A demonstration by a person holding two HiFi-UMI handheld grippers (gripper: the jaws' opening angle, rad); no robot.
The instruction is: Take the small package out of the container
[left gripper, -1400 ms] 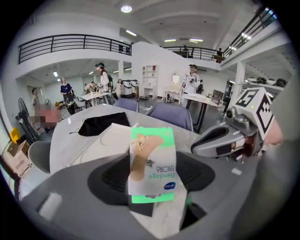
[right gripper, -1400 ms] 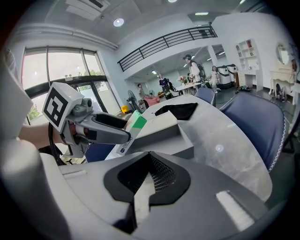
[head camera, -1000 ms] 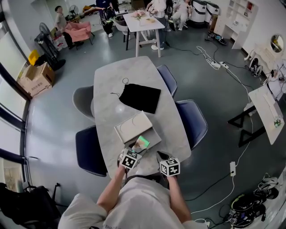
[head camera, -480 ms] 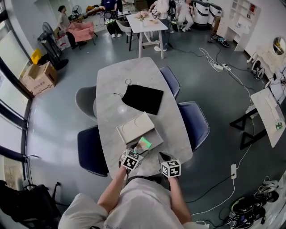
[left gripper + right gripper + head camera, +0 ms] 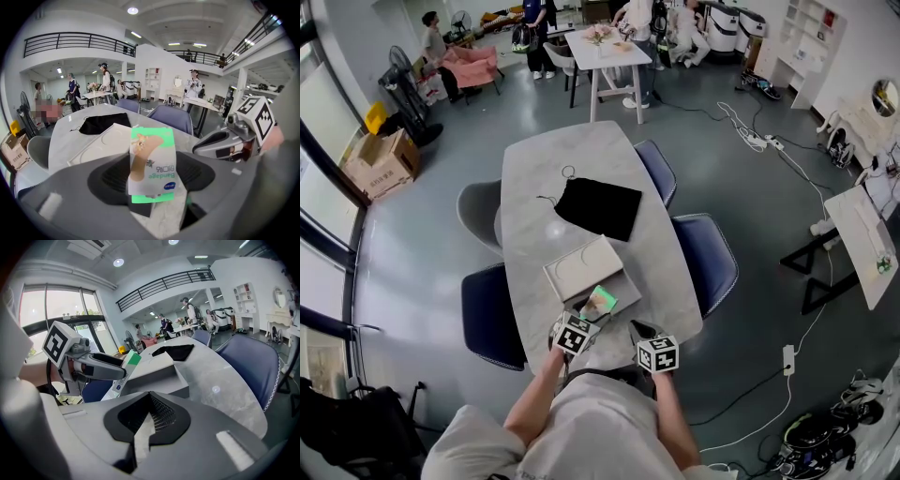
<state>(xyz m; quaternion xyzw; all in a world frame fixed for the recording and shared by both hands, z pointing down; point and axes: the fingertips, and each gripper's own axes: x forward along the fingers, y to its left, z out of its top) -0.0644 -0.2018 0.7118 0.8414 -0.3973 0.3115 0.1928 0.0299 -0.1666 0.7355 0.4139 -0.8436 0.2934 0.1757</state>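
Observation:
A small green-and-white bandage package [image 5: 152,164] stands upright between the jaws of my left gripper [image 5: 152,194], which is shut on its lower part. In the head view the small package [image 5: 600,301] is held just above the near corner of the white container [image 5: 581,265], with my left gripper [image 5: 588,316] behind it. The right gripper view shows the package [image 5: 125,370] sticking out past the left gripper [image 5: 91,363], beside the container [image 5: 159,372]. My right gripper [image 5: 149,395] is shut with nothing in it and hovers over the near end of the table [image 5: 652,258].
A black drawstring bag [image 5: 598,206] lies on the grey marble table beyond the container. Blue and grey chairs [image 5: 705,258] stand along both long sides. My right gripper [image 5: 637,329] is close to the left one at the table's near edge. Several people are around a far table.

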